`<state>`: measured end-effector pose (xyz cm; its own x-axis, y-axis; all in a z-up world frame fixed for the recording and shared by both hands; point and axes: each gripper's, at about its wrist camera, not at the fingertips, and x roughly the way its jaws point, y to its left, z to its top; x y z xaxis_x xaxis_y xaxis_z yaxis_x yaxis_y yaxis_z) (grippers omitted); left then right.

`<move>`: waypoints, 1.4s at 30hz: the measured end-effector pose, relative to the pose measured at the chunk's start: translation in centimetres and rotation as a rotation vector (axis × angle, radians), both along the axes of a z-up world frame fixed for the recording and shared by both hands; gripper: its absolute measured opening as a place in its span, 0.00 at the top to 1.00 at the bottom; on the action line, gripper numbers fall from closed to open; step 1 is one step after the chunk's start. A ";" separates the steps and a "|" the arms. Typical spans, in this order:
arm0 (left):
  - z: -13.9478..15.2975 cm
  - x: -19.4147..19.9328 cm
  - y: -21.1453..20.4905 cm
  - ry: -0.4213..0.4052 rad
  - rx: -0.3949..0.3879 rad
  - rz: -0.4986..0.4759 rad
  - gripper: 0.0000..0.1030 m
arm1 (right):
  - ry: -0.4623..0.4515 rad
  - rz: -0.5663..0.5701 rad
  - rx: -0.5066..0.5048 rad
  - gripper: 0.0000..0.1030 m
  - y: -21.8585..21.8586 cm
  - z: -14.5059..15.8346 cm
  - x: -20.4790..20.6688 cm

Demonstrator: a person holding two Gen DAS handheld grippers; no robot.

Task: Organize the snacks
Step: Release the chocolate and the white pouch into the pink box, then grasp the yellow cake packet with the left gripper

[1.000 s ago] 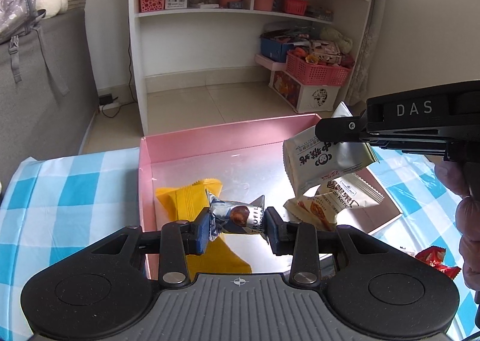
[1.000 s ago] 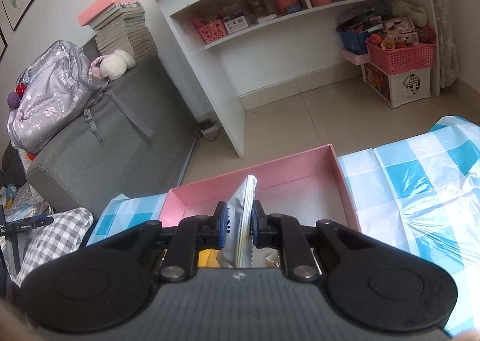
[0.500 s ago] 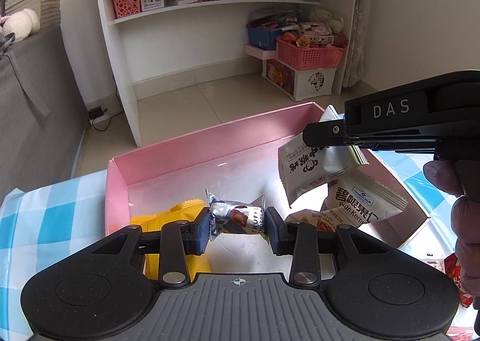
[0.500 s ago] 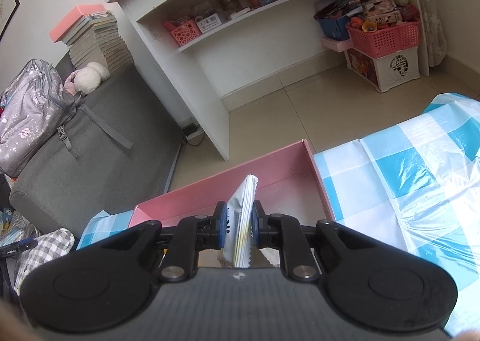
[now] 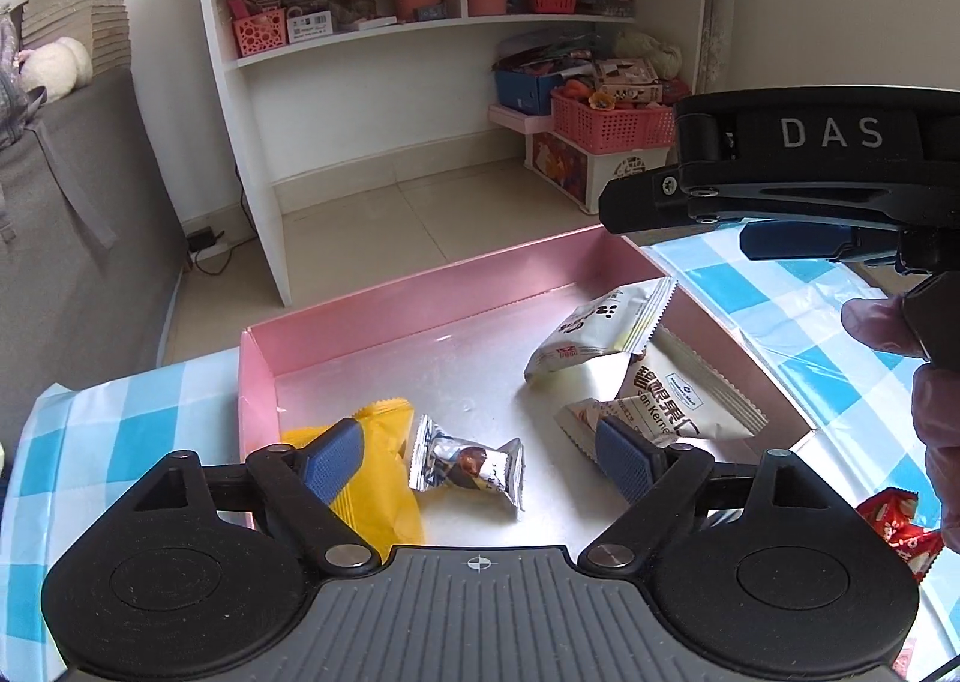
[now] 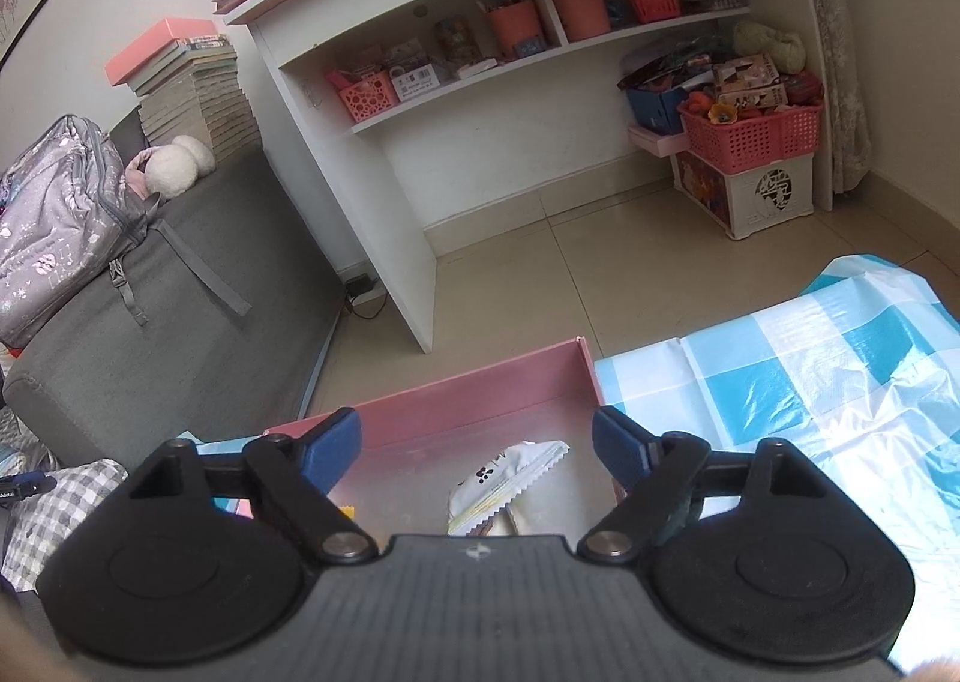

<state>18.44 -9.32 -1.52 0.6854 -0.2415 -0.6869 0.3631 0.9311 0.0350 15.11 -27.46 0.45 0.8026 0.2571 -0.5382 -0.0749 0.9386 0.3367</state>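
Note:
A pink box [image 5: 420, 286] with a shiny floor lies on the checked cloth. Inside it rest a yellow packet [image 5: 378, 478], a silver truffle candy [image 5: 468, 466], a white panda-print packet [image 5: 606, 334] and two more white packets [image 5: 678, 400]. My left gripper [image 5: 480, 460] hovers over the truffle candy, its jaws opening wide, pads clear of it. My right gripper [image 6: 477, 448] is likewise opening above the box [image 6: 468, 394]; the white packet [image 6: 504, 478] lies free below it. Its body [image 5: 780, 184] crosses the left wrist view at right.
A red wrapped snack [image 5: 900, 526] lies on the blue-checked cloth [image 5: 120, 442] right of the box. A gloved hand [image 5: 924, 382] holds the right tool. Behind stand a white shelf unit [image 5: 456, 39], pink baskets [image 5: 612, 123] and a grey sofa [image 6: 150, 292].
Both grippers have let go: the truffle candy dropped from the left jaws onto the box floor, and the white packet fell from the right jaws onto the other packets. Both pairs of jaws spread wide.

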 end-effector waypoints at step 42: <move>-0.2 -13.9 10.4 0.030 0.018 0.005 0.06 | 0.084 0.183 -0.300 0.00 1.6 -1.7 -12.5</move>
